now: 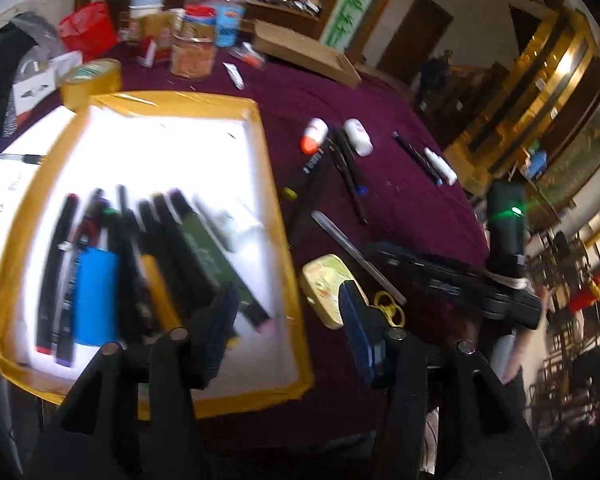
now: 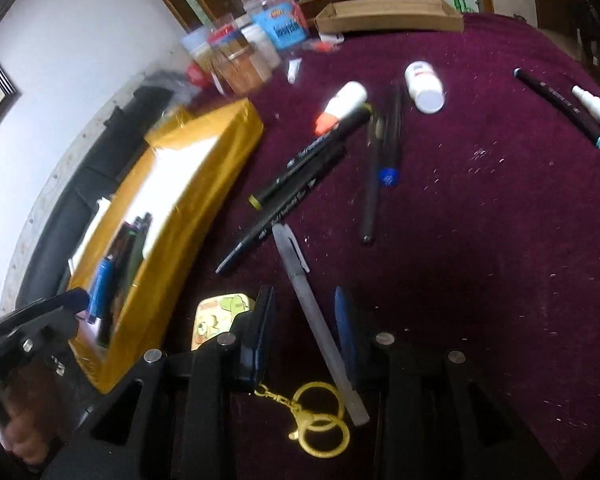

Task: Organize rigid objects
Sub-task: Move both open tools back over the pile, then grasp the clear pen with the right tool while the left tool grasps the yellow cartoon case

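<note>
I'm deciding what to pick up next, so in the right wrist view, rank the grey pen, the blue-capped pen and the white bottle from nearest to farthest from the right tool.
1. Grey pen: lying between the right tool's fingers.
2. Blue-capped pen: mid-table, ahead.
3. White bottle: farthest, beyond the pens.

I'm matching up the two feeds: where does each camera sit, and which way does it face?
Left wrist: on the left gripper, looking down over the tray of pens; the right gripper shows at right.
Right wrist: on the right gripper, looking down at a grey pen between its open fingers; the left gripper and a hand show at left.
Shared: tray, grey pen, tin, gold keyring.
</note>
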`<state>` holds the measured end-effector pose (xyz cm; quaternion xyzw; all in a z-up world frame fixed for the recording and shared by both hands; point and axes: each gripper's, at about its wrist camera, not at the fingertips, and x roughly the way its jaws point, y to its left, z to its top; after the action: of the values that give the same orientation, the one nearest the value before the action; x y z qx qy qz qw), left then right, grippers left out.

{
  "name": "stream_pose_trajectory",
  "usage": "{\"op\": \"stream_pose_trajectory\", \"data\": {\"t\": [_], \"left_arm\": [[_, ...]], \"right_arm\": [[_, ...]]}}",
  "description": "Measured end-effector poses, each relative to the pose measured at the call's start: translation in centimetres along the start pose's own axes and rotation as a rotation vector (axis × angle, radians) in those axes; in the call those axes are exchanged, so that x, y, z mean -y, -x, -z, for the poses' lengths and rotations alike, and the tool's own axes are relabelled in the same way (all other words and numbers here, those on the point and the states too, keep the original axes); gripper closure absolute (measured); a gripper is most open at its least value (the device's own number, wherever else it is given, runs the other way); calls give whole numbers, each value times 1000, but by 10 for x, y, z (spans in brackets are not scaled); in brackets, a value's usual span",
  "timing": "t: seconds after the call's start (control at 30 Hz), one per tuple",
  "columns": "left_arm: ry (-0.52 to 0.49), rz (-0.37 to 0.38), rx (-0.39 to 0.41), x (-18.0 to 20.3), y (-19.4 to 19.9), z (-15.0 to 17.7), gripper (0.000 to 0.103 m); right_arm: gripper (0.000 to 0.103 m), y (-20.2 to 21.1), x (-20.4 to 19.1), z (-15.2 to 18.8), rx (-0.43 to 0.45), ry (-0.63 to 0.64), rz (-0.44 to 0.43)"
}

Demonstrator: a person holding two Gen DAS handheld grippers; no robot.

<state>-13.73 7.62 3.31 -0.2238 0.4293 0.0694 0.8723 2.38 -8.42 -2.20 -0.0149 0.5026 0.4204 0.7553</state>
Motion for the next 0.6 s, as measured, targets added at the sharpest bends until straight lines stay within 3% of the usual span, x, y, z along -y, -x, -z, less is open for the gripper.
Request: {"op": "stream_pose_trajectory", "data": {"t": [0.1, 0.2, 0.33, 0.43, 0.6], "left_arm": [[-10, 6, -24, 10, -8, -1, 53], [-8, 0, -57, 20, -17, -5, 53], [-16, -2, -101, 36, -32, -11, 53], [-39, -15, -146, 53, -48, -18, 53], [-59, -82, -246, 73, -84, -27, 53]], "right_arm": [[76, -13, -19, 1, -15, 85, 100], [92, -17, -34, 5, -13, 165, 229], [96, 3, -19, 13, 24, 128, 196], [96, 38, 12, 21, 121, 36, 123], [96, 67, 63, 25, 253, -153, 121]]}}
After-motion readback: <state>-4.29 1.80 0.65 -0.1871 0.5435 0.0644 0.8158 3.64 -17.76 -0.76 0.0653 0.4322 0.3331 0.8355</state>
